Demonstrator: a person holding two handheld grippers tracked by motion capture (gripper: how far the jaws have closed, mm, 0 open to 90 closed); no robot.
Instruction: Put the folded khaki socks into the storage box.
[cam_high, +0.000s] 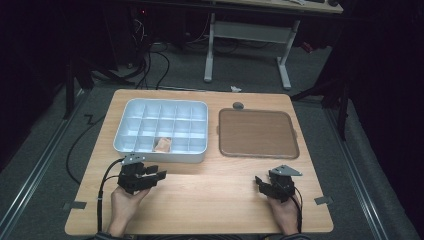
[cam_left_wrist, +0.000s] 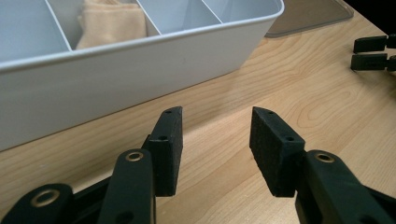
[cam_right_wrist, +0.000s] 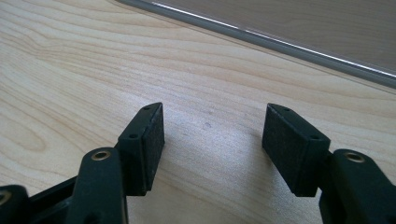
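1. The cloth (cam_high: 162, 144), a small tan folded piece, is seen lying in a front-row compartment of the white divided tray (cam_high: 131, 106), the third from the tray's left end; in the left gripper view it (cam_left_wrist: 112, 23) is seen over the tray's near wall (cam_left_wrist: 116, 79).
2. The left hand-held gripper (cam_high: 159, 173) is held low over the bench (cam_high: 215, 200), just in front of the tray's near wall and apart from it. Its jaws are parted, with nothing between them; bare wood is seen in the gap (cam_left_wrist: 215, 140).
3. The right hand-held gripper (cam_high: 259, 181) is held near the front right of the bench, well apart from the left one. Its jaws are likewise spread with nothing between them, bare wood being seen between the pads (cam_right_wrist: 212, 140).
4. A brown flat tray (cam_high: 257, 132) is set to the right of the white tray, just beside it; its grey rim (cam_right_wrist: 280, 44) is seen ahead of the right hand-held gripper.
5. Each hand-held gripper is held by a hand entering from the bench's near edge, with a black cable trailing back.
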